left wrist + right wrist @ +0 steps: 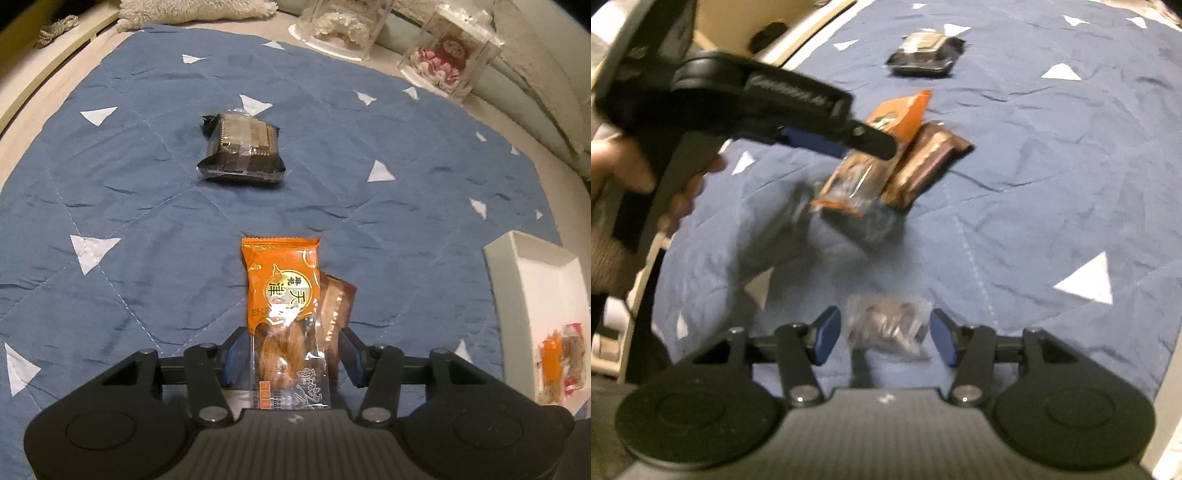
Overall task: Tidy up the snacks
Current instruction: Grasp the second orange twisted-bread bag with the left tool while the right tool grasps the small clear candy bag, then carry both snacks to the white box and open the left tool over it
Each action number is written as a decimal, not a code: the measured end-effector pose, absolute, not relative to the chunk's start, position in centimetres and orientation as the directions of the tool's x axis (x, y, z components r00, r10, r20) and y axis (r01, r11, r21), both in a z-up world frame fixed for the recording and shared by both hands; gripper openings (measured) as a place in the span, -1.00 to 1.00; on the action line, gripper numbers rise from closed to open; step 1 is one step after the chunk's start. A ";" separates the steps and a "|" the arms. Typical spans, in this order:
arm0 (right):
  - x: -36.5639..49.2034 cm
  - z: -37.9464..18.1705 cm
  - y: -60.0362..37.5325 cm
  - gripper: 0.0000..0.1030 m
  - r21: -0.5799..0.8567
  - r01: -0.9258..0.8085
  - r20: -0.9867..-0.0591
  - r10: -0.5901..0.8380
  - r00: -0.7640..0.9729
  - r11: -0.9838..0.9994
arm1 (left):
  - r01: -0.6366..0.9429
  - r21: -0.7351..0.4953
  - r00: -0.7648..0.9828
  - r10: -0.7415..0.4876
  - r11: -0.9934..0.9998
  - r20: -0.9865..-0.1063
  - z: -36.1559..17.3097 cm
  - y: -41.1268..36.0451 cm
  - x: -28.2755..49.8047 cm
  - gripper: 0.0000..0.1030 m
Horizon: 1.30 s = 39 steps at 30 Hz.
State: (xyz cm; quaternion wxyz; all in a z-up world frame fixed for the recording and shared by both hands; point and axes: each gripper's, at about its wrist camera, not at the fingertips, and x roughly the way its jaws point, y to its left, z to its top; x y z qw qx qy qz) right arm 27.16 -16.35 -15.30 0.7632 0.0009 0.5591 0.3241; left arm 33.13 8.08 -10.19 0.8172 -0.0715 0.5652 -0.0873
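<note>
i have the left gripper closed on the orange snack packet, lifted over the blue quilt, a brown packet beside it. next it needs carrying to the white box. the right gripper stands open around a clear-wrapped snack. the label reads 天津.
</note>
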 end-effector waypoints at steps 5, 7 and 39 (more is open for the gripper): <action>27.3 -16.2 -15.5 0.21 0.379 -0.474 -0.863 0.488 0.130 0.795 | 0.047 -0.155 0.328 -0.162 0.987 -0.931 -11.2 7.6 33.6 0.02; 27.5 -16.1 -15.7 0.22 0.396 -0.446 -0.860 0.495 0.128 0.803 | 0.039 -0.145 0.325 -0.150 0.989 -0.934 -11.4 7.5 33.7 -0.09; 26.0 -9.3 -21.0 -0.14 0.246 -0.453 -0.803 0.442 0.400 0.857 | 0.094 -0.181 0.509 -0.203 0.979 -0.836 -3.8 4.4 28.1 -0.29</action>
